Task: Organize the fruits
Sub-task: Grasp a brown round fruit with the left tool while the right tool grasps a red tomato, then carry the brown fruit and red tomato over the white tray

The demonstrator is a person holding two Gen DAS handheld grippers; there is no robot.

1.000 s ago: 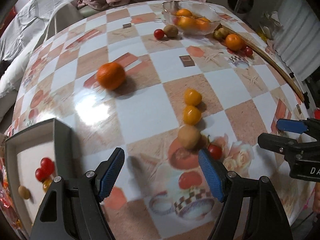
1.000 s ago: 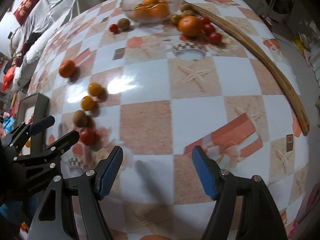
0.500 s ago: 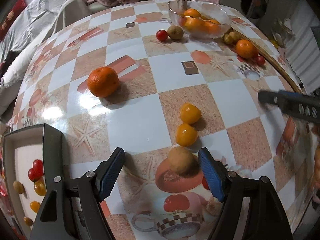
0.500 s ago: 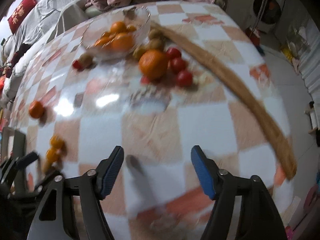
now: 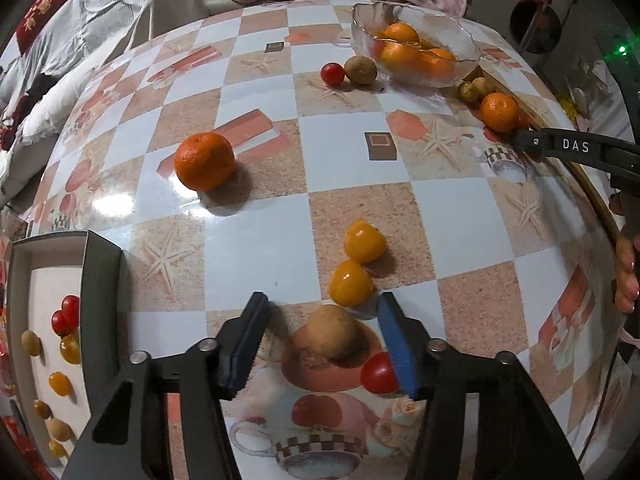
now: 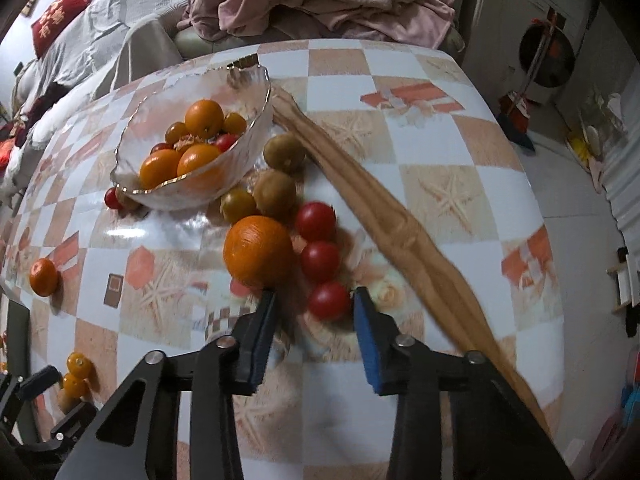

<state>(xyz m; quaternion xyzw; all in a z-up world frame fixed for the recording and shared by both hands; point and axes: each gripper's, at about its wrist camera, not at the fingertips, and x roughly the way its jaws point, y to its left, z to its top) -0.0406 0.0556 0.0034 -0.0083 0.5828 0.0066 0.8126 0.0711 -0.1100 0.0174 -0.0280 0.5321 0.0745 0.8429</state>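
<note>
both tongs point steeply down at the checked tablecloth point(image 5: 352, 160), each straddling a small fruit, and both sets of jaws have just been closing. the left gripper point(image 5: 322, 340) is partly open: the brown kiwi-like fruit point(image 5: 332, 336) sits between its blue pads, nearer the far tips than the hinge, with a clear gap to the left pad point(image 5: 248, 340) and a smaller one to the right pad point(image 5: 396, 348). nothing is held yet. a red cherry tomato point(image 5: 378, 372) lies tight against the inside of that right pad, just beside the brown fruit, so i judge that further closing could nudge or trap it along with the target. two yellow tomatoes point(image 5: 356, 264) lie just beyond the tips. the open box point(image 5: 100, 280) holding sorted small fruit lies off to the left of this gripper, close by.

the right gripper point(image 6: 312, 312) is narrower. the nearest red tomato point(image 6: 329, 300) sits right at its tips, a shade closer to the right pad point(image 6: 366, 332); i cannot tell whether that pad touches it, and the left pad point(image 6: 260, 340) stands clear, so it is not gripped. the large orange point(image 6: 258, 256) sits just beyond and above the left tip, and two more red tomatoes point(image 6: 318, 240) lie farther ahead, with the glass bowl point(image 6: 192, 196) beyond, up and to the left.

both fruits are roundish, so no long axis matters. each hand is clearly the nearer one to its own fruit; the move turns on centring before the pads meet.
</note>
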